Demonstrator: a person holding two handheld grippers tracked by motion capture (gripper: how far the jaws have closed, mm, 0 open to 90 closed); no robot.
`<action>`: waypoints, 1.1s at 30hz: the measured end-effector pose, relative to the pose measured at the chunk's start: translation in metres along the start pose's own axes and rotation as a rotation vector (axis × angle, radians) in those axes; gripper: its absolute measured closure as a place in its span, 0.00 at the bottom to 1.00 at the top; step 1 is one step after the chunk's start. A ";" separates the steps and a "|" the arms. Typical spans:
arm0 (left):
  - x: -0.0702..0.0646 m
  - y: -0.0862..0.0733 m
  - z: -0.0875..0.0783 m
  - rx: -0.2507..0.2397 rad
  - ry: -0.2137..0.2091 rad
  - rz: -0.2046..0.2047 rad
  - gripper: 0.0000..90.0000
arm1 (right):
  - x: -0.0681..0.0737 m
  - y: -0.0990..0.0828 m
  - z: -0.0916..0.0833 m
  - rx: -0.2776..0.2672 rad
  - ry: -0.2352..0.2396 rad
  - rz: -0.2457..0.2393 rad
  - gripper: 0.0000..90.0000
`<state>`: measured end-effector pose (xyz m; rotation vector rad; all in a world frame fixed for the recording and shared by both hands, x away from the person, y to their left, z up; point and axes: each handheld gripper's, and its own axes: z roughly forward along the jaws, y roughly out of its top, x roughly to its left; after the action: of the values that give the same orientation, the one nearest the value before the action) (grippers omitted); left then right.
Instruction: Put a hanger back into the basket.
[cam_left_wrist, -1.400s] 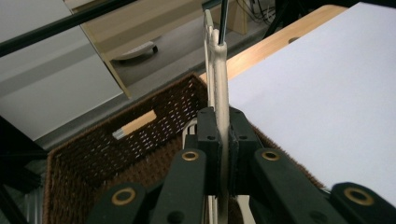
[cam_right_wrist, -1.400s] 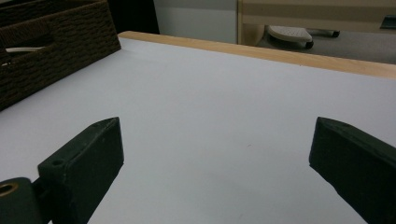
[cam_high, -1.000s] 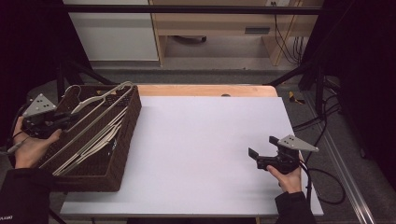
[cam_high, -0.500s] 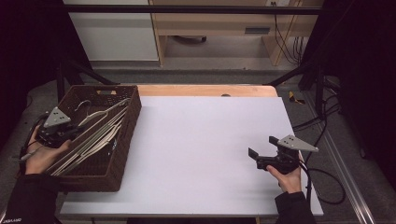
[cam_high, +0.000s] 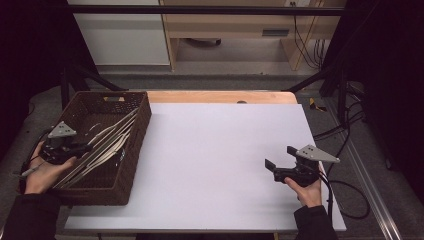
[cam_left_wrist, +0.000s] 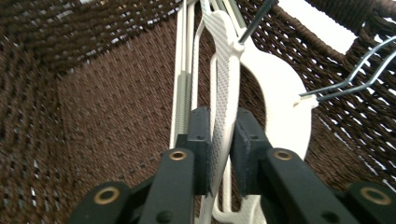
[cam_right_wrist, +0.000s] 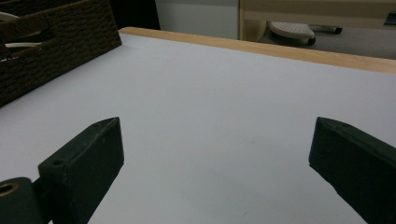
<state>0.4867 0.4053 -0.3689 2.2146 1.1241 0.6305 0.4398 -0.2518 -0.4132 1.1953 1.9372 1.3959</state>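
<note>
Left gripper (cam_high: 82, 148) tips sit among the white hangers (cam_high: 102, 142) in the high view; contact between pads and hanger too small to tell there. Hanger count in the wicker basket (cam_high: 131, 167) unclear, they overlap into one pale bundle. In the left gripper view the textured hanger (cam_left_wrist: 223, 98) runs between the jaws, its lower end hidden behind them, upper end cut off by the top edge. Wire hook (cam_left_wrist: 355, 77) cut off at the right edge. Basket floor partly covered by hangers. Right gripper (cam_right_wrist: 217, 158) view: right jaw cut off by the right and bottom edges, basket (cam_right_wrist: 56, 39) cut off at the far left. Both forearms cut off by the near edge in the high view.
</note>
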 end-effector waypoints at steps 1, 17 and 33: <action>0.000 0.000 -0.001 0.017 -0.006 0.003 0.83 | 0.000 0.000 0.000 0.000 -0.002 0.004 0.04; -0.018 0.000 -0.029 -0.176 -0.023 -0.095 0.68 | 0.000 0.001 -0.001 -0.008 0.001 0.007 0.04; -0.087 0.033 -0.043 -0.513 -0.115 -0.116 0.17 | -0.001 0.002 -0.005 -0.027 0.001 -0.002 0.04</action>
<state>0.4313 0.3286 -0.3289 1.7128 0.9019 0.6475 0.4371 -0.2549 -0.4099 1.1807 1.9140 1.4173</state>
